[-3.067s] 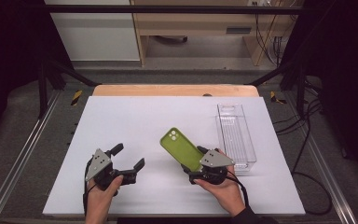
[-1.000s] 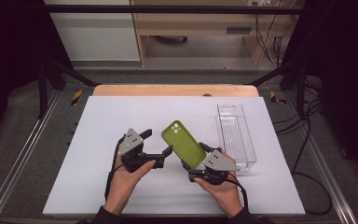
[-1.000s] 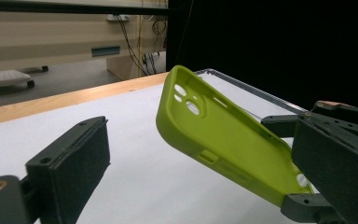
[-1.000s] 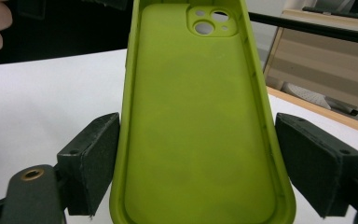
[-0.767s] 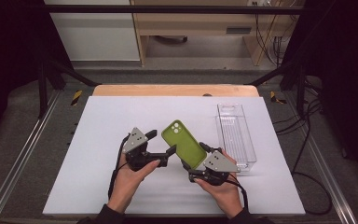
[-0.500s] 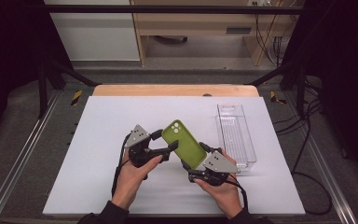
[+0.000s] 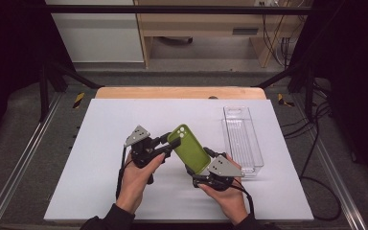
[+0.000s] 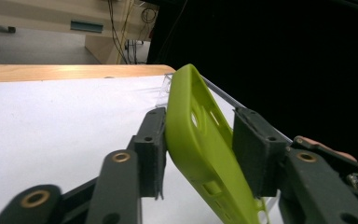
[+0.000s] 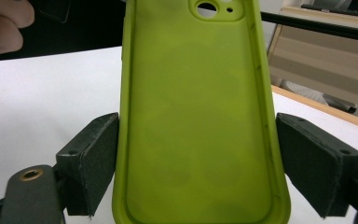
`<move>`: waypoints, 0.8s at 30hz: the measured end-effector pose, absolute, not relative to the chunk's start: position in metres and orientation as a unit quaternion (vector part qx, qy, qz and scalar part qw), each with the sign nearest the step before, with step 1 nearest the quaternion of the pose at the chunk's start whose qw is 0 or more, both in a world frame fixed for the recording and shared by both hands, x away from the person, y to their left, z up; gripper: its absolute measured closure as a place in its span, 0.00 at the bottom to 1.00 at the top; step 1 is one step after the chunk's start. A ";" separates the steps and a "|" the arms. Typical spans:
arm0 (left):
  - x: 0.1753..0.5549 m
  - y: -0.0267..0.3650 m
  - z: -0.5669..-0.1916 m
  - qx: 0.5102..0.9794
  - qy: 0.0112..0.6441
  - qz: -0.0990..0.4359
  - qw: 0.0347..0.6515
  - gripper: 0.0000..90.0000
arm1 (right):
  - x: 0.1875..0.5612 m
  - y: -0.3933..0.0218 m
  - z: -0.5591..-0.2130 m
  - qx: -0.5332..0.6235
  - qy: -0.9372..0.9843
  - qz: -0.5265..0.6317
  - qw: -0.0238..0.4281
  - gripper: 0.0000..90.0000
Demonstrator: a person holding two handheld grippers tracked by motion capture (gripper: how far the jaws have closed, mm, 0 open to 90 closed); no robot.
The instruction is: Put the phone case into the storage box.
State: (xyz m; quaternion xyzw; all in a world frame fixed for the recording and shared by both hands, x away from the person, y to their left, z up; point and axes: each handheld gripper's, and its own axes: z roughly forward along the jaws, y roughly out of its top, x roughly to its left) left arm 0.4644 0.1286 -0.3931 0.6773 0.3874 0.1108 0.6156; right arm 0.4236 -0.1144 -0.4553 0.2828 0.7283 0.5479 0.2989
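I hold the green phone case above the near middle of the table in my right hand-held gripper, long axis pointing up-left, its top end between the open jaws of my left hand-held gripper.

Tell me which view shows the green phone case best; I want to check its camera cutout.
The right gripper view: the phone case faces the lens flat-on, cutout at the top. The left gripper view shows it edge-on between the left gripper's fingers. The high view shows it small and tilted between both grippers.
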 end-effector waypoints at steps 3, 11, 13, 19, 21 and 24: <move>0.464 0.127 -0.392 0.675 0.393 0.111 0.615 0.69 | 0.425 -0.115 -0.456 0.286 0.728 0.547 0.297 0.19; 0.463 0.127 -0.391 0.665 0.408 0.103 0.617 0.80 | 0.426 -0.115 -0.457 0.289 0.731 0.544 0.292 0.19; 0.463 0.126 -0.391 0.666 0.409 0.104 0.616 0.81 | 0.426 -0.115 -0.458 0.290 0.732 0.543 0.291 0.19; 0.460 0.123 -0.390 0.664 0.410 0.099 0.618 0.84 | 0.427 -0.115 -0.459 0.293 0.735 0.539 0.288 0.19; 0.459 0.122 -0.389 0.665 0.411 0.100 0.616 0.85 | 0.427 -0.115 -0.460 0.293 0.736 0.538 0.288 0.18; 0.457 0.120 -0.388 0.664 0.411 0.103 0.616 0.85 | 0.427 -0.115 -0.460 0.293 0.736 0.539 0.287 0.18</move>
